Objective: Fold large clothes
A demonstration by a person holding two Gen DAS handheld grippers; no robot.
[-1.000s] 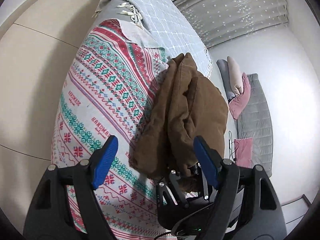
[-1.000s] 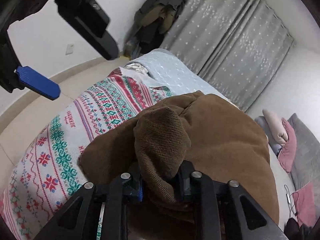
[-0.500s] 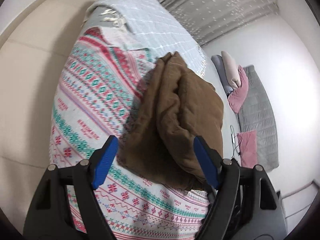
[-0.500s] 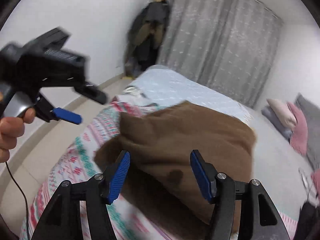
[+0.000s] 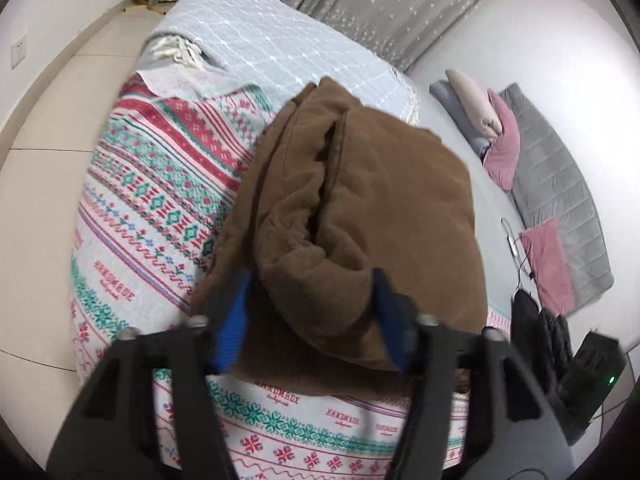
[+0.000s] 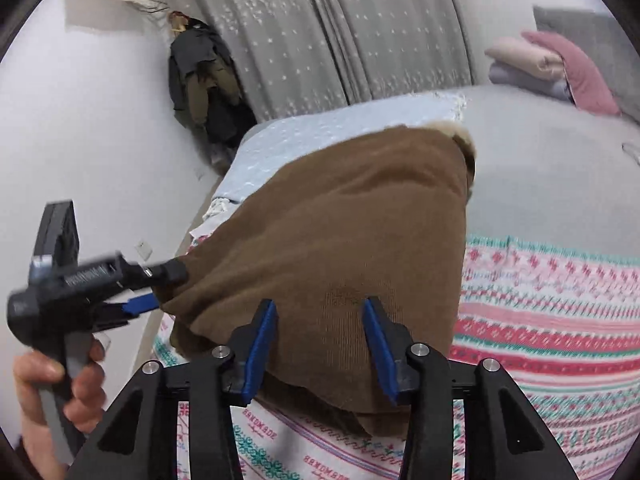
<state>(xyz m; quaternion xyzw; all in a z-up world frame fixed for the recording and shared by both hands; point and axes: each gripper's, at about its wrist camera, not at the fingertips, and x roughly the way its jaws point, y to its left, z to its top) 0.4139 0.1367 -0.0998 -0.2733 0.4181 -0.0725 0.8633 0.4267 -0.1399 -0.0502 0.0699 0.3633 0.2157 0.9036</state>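
Note:
A brown fleece garment [image 5: 360, 208] lies folded into a thick bundle on the patterned blanket [image 5: 152, 184] on the bed. It also shows in the right wrist view [image 6: 340, 240]. My left gripper [image 5: 312, 320] is open, its blue pads on either side of the bundle's near rolled edge. My right gripper [image 6: 320, 340] is open and empty, its pads straddling the bundle's near corner from another side. The left gripper [image 6: 136, 304] also shows at the left of the right wrist view, held by a hand, its blue pad at the bundle's edge.
A pale blue quilt [image 5: 280, 48] covers the far end of the bed. Pink and grey pillows [image 5: 500, 140] and a grey mat [image 5: 560, 184] lie at the right. Dark clothes [image 6: 204, 88] hang by the grey curtain [image 6: 340, 28]. Beige floor [image 5: 40, 184] runs along the left.
My right gripper let go of the brown garment and opened, then swung round to the bundle's other side. My left gripper moved down and in, so that its pads flank the bundle's near edge.

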